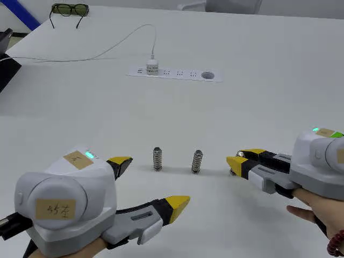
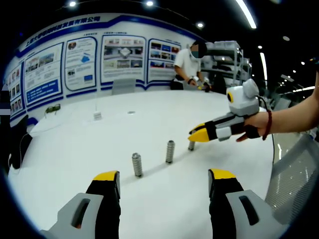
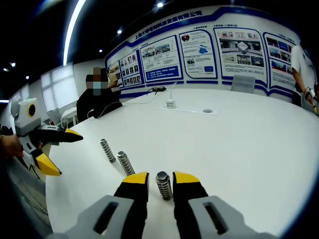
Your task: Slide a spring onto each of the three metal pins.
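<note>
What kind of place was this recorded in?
Likely a company lab or showroom: display boards line the wall, a power strip lies on the big white table, and storage racks stand nearby.

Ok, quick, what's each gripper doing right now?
Left gripper: open, empty.
Right gripper: closed on a spring.

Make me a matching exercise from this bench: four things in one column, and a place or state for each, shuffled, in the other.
Things
1. grey, yellow-tipped left hand-held gripper
2. grey, yellow-tipped right hand-held gripper
3. long white power strip
4. dark-framed green-lensed glasses

Places or states
A. lying at the far left corner of the white table
B. jaws close on either side of an upright coiled metal spring
C. jaws wide apart, nothing between them
D. small white plug with a cable in it

Pairs: 1-C, 2-B, 3-D, 4-A
</note>
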`<act>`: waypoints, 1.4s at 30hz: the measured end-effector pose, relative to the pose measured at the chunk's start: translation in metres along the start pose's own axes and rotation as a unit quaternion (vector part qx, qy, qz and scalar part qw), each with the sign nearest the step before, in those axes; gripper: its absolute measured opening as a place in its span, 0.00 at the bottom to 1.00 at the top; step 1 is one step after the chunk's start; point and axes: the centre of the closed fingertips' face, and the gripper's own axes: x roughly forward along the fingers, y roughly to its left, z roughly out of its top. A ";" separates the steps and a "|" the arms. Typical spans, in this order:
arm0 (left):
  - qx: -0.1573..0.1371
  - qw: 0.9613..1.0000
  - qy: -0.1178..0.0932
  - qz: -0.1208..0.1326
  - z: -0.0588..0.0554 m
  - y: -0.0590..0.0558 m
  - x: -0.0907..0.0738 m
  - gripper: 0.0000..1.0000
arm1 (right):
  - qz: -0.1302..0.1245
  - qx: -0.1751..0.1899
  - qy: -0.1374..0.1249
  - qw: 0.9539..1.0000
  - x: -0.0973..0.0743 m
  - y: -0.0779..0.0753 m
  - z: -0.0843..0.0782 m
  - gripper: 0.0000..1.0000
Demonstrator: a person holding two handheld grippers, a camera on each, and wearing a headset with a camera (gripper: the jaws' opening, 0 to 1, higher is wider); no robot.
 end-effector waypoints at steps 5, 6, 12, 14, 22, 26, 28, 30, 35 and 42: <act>0.005 1.000 0.007 0.005 -0.002 0.003 -0.001 0.72 | -0.002 -0.005 0.000 1.000 -0.007 0.003 0.006 0.25; 0.005 1.000 0.008 0.006 -0.002 0.003 -0.001 0.72 | -0.002 -0.007 0.000 1.000 -0.008 0.003 0.007 0.26; -0.003 1.000 0.012 0.009 0.000 0.006 -0.005 0.72 | -0.007 -0.005 0.001 1.000 -0.021 0.008 0.016 0.33; -0.008 1.000 0.014 0.007 0.000 0.006 -0.006 0.71 | -0.008 -0.008 -0.002 1.000 -0.026 0.010 0.019 0.35; -0.005 1.000 0.018 0.010 0.003 0.007 -0.014 0.71 | -0.012 0.000 -0.001 1.000 -0.045 0.017 0.023 0.45; -0.005 1.000 0.018 0.012 0.005 0.008 -0.018 0.71 | -0.010 0.001 0.004 1.000 -0.053 0.022 0.023 0.50; -0.001 1.000 0.020 0.014 0.006 0.009 -0.020 0.71 | -0.010 0.003 0.004 1.000 -0.058 0.024 0.023 0.52; 0.000 1.000 0.023 0.015 0.005 0.009 -0.022 0.72 | -0.009 0.004 0.003 1.000 -0.062 0.025 0.023 0.52; -0.002 1.000 0.026 0.018 0.004 0.009 -0.028 0.72 | -0.010 0.005 0.008 1.000 -0.070 0.028 0.020 0.58; -0.001 0.999 0.023 0.023 0.006 0.010 -0.036 0.73 | -0.012 0.003 0.011 1.000 -0.081 0.033 0.014 0.63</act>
